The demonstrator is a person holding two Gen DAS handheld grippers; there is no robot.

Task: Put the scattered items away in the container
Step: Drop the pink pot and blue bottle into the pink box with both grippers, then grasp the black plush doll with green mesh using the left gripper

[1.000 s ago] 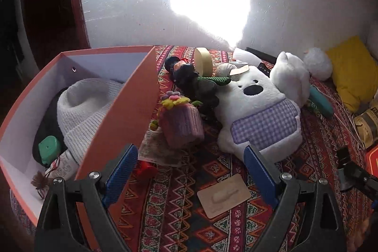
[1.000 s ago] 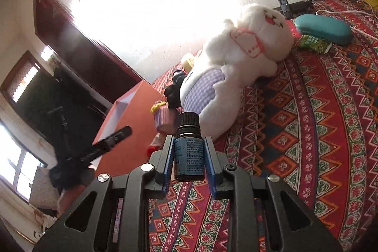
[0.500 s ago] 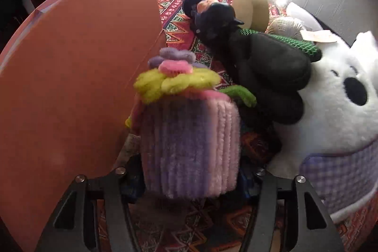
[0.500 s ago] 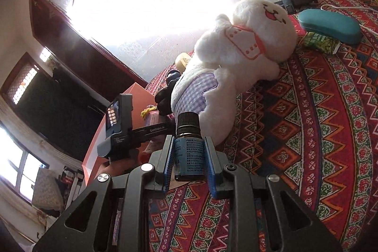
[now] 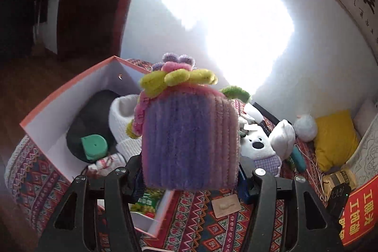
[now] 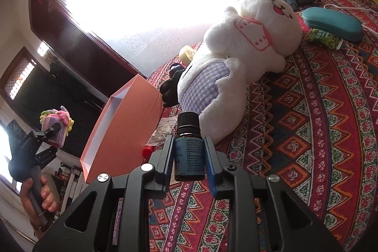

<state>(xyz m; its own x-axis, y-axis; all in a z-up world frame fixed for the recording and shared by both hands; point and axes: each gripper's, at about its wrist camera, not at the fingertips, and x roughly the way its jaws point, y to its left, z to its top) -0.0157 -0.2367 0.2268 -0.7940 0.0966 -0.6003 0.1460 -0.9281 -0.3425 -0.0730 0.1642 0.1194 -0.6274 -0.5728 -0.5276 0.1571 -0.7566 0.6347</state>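
Going left to right in the left wrist view. At about 9 o'clock sits the orange box [image 5: 70, 96], open, white inside, already holding a dark hat [image 5: 94, 110], a white knit hat [image 5: 122, 117] and a green tape dispenser [image 5: 94, 145]. Dead centre is the fuzzy purple pouch [image 5: 190, 138] with its yellow and pink flowers, clamped in the left gripper [image 5: 190, 177]. The jaws are set fairly wide because the pouch is bulky, and they look closed firmly on its lower sides.

Big change: half a second ago the pouch was down on the patterned bedspread [image 5: 200, 216] right beside the box wall, and a second ago the left tongs were open with nothing in them. Now it's lifted well up, with the box opening showing behind it at 9 to 10 o'clock. So the pick is done and I'd say what's left is carrying it over the rim and letting go.

Further right, at 3 o'clock, the white plush bear [image 5: 259, 148] lies on the bed, with a yellow cushion [image 5: 335, 136] beyond it.

The right gripper [image 6: 189, 157] is narrow, pinching a small dark dropper bottle [image 6: 189, 152] upright, same as in the two frames before. From that camera the box is at 9 o'clock, so the bottle probably goes in next. Plenty of clutter left, the bear included.
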